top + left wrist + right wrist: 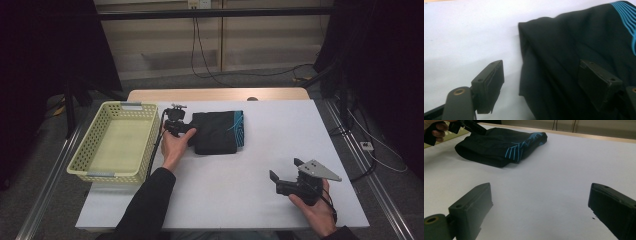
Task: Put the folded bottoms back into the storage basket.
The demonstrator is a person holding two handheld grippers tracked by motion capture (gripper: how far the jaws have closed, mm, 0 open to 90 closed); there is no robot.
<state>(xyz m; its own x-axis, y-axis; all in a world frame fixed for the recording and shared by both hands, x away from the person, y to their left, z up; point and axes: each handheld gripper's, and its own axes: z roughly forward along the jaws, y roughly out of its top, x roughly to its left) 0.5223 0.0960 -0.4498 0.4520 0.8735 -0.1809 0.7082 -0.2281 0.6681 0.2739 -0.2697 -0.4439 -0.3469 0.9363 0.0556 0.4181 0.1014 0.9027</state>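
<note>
We are only at the start: our left gripper [541,85] has its jaws apart around the edge of the folded cloth [217,131] beside the empty basket [116,142], nothing grasped yet, and our right gripper [284,168] waits released.

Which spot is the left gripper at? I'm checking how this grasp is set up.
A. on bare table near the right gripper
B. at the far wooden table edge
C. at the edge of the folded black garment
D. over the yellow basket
C: the left gripper straddles the left edge of the folded black garment, its fingers open, one over the cloth.
</note>
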